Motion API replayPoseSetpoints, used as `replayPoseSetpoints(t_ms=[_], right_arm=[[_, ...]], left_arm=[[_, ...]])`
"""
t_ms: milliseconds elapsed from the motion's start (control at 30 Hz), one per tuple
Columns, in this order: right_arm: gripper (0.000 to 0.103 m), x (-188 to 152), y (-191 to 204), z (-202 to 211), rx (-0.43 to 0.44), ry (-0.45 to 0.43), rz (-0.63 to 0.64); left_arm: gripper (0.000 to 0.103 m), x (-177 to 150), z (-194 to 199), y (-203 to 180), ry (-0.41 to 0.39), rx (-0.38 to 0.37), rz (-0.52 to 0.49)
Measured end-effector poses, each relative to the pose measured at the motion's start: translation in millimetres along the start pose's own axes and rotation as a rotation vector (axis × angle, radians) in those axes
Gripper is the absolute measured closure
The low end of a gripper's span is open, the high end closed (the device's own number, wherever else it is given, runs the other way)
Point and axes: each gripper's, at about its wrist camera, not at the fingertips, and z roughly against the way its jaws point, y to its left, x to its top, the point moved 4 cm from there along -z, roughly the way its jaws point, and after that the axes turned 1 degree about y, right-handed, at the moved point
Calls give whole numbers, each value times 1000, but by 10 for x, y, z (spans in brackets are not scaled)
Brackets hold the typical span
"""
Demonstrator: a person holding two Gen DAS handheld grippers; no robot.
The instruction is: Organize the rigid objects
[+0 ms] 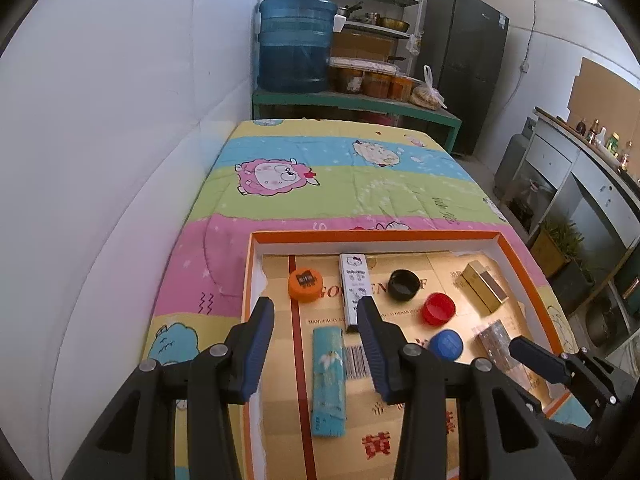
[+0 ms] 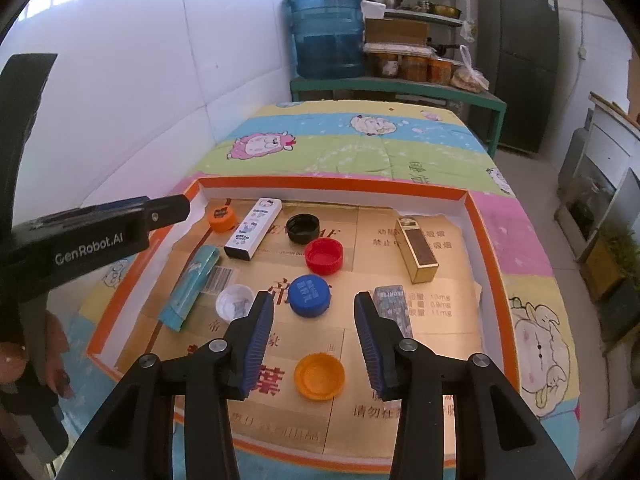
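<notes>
both claws apart, empty — my right gripper (image 2: pixel 314 344) hangs over the tray (image 2: pixel 484 248), blue cap (image 2: pixel 310 294) just ahead between its fingers; left gripper (image 1: pixel 316 344) sits farther off.

Caps (image 2: pixel 310 295) and boxes (image 2: pixel 416 250) lie in a tray (image 2: pixel 332 184) on the near end of a bed (image 2: pixel 360 148); a jug (image 2: pixel 326 32) stands far behind.

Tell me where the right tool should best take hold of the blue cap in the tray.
Probably across the blue cap at its ribbed side wall, coming from above. It lies flat, closed top up, leaving no open rim to pinch. The right tool stands open just short of it, and the red cap lies close behind.
</notes>
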Motion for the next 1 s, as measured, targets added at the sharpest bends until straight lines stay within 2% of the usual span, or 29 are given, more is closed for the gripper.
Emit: replayPoseSetpoints(t_ms=[500, 1000], right_arm=[[57, -94, -5, 342, -14, -25, -36], [57, -248, 127, 982, -48, -87, -35]], left_arm=[[60, -189, 415, -52, -51, 16, 0], [60, -466, 1070, -221, -126, 25, 2]])
